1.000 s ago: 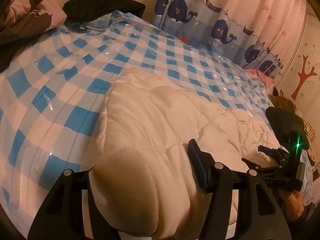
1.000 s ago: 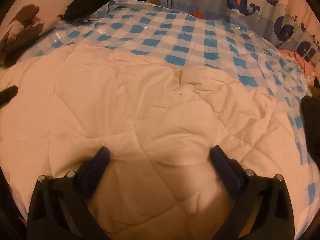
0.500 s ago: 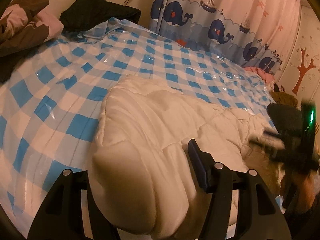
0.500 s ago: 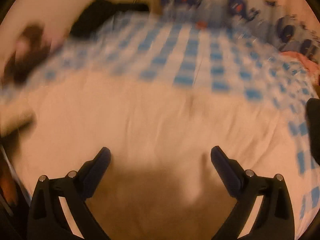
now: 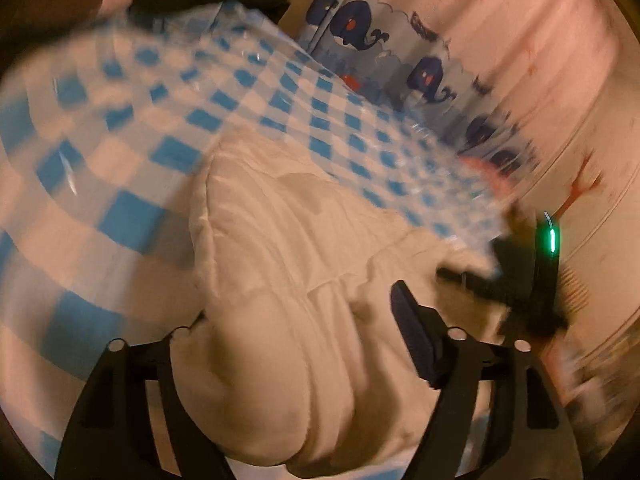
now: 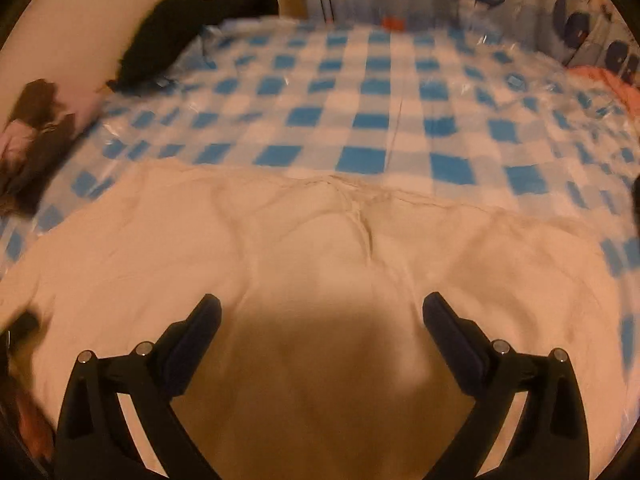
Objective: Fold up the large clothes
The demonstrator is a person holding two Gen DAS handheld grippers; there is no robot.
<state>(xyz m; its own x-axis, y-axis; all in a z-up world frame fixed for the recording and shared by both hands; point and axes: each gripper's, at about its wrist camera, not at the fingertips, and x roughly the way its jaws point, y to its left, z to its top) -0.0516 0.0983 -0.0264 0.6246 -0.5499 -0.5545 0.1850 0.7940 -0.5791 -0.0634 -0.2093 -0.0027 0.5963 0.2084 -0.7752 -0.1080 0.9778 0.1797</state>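
left claw (image 5: pixel 304 364) gripping a bunched end of the white quilted padded garment (image 5: pixel 288 264) | right claw (image 6: pixel 322 324) hovering wide, holding nothing | garment lying on blue-checked plastic-covered bed (image 6: pixel 360 120) | folding looking early, most remaining

1 white quilt (image 6: pixel 320 248), 1 checked sheet (image 6: pixel 360 92), 1 whale curtain (image 5: pixel 432 76), prob. 2 dark clothes piles (image 6: pixel 188 28).

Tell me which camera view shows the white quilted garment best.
The right wrist view. There the white quilted garment spreads wide across the blue checked sheet, its far edge and stitched seams visible, with the open right gripper over it. The left wrist view shows only a bulging, blurred fold between the fingers of the left gripper.
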